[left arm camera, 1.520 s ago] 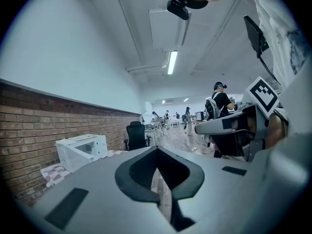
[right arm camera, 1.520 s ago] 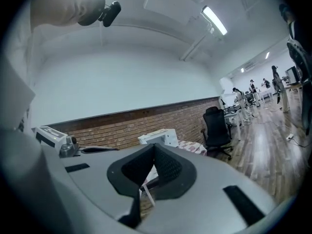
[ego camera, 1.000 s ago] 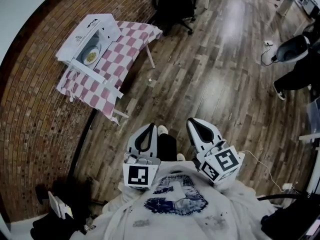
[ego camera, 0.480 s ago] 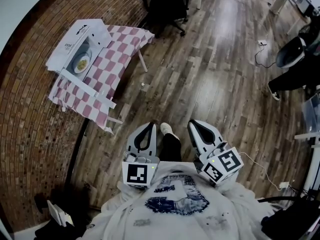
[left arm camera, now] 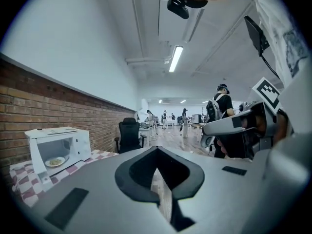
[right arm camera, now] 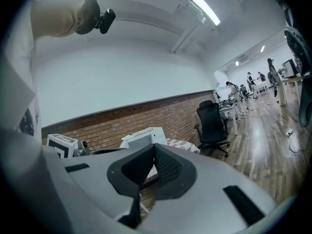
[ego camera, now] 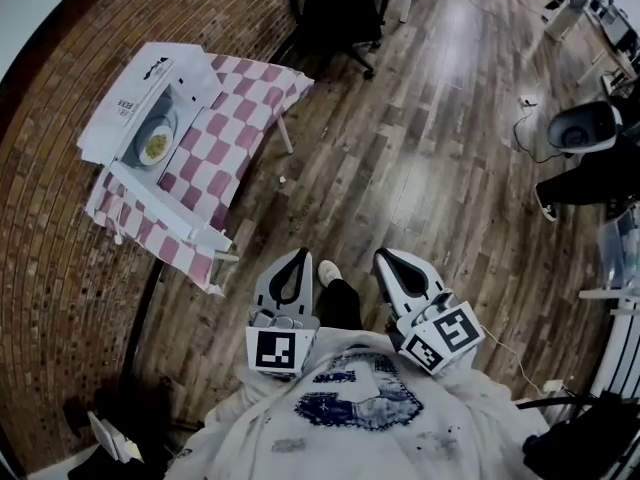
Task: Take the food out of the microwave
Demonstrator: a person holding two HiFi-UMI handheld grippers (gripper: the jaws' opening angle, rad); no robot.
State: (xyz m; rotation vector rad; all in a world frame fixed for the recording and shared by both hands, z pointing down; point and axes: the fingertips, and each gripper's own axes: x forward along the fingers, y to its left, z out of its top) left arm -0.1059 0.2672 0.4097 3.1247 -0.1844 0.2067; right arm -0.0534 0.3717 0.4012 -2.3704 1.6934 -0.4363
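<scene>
Food (ego camera: 155, 145) is sitting on a plate inside the microwave (ego camera: 135, 108), well apart from both grippers. Nearest, the left gripper (ego camera: 299, 254) and right gripper (ego camera: 384, 256) are hovering side by side in front of the person's chest, both pointing out over the wooden floor (ego camera: 430, 168). The left gripper's jaws are pressing together with nothing between them, and its own view is showing their tips (left arm camera: 156, 151) meeting. The right gripper's jaws (right arm camera: 152, 146) are likewise lying closed and empty. A shoe (ego camera: 327, 271) is showing between the two grippers in the head view. Farther off to the left, a table (ego camera: 235, 128) with a red and white checked cloth is standing against the brick wall (ego camera: 60, 258). The microwave is resting on it with its door (ego camera: 165, 203) hanging open, and the left gripper view is showing the food (left arm camera: 55, 162) in the lit cavity. Beyond the table, a black chair (ego camera: 340, 8) is standing on the floor. Farthest away, the left gripper view is showing several people (left arm camera: 222, 106) standing among desks.
</scene>
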